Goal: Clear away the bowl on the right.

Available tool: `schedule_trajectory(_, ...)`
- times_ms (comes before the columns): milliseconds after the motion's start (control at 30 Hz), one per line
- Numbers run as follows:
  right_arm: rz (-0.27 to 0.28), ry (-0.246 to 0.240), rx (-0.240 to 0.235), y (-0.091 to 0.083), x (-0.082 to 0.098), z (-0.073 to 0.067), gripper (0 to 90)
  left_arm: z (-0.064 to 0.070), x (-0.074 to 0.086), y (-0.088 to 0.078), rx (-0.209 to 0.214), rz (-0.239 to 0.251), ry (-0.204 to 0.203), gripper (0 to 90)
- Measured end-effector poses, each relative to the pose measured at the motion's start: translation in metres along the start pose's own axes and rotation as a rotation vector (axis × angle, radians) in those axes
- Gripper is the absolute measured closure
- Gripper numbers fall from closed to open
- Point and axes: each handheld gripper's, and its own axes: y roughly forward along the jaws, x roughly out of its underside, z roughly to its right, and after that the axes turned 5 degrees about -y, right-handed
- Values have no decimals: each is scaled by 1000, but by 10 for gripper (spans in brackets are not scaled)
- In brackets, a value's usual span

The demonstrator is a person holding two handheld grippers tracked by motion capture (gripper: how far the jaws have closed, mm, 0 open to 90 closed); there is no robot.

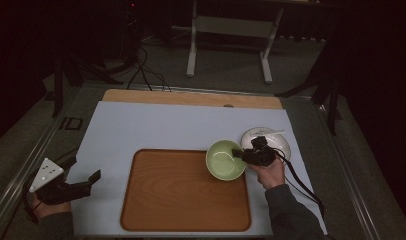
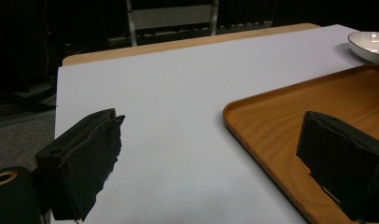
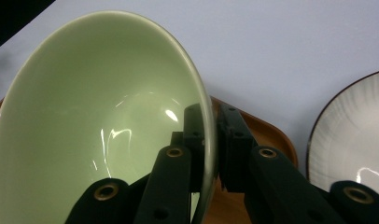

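A: The pale green glazed ceramic bowl (image 1: 225,160) is at the far right corner of the rectangular brown wooden tray (image 1: 181,200), partly over its edge. In the right gripper view it looks tilted, so I judge it is lifted a little and not resting flat.

B: And the right tool (image 1: 239,154)?

A: It is clenched on the bowl's rim, one jaw inside the bowl (image 3: 85,121) and one outside. The hold is thin, only on the wall, so I would keep the wrist steady, lower the bowl slowly until its foot sits flat on the tray, and release only then.

B: What is near it?

A: The white ribbed ceramic plate (image 1: 271,142) lies just to the right of the bowl, on the light blue tabletop (image 1: 161,125), with something white lying on it that I cannot identify. A swing to the right could knock it.

B: And the left tool (image 1: 86,181)?

A: Released, jaws wide apart with nothing between, well to the left of the bowl, beside the tray's left edge. It is not in the way.
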Motion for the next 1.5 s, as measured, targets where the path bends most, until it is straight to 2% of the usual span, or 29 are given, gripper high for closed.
schedule_trajectory(100,-2,-10,-2,1,0,-2,830,0,0,0,0,1,0,62)
schedule_trajectory(133,-6,-35,2,2,-2,-6,829,0,0,0,-1,1,-1,62)
schedule_trajectory(167,-7,-40,-9,3,-2,-9,830,0,0,-1,-1,1,-2,62)
schedule_trajectory(467,-5,-63,-47,13,-7,-24,829,0,0,-1,0,4,-1,62)
schedule_trajectory(1500,-21,-91,-127,29,3,-35,829,0,0,-1,0,5,1,62)
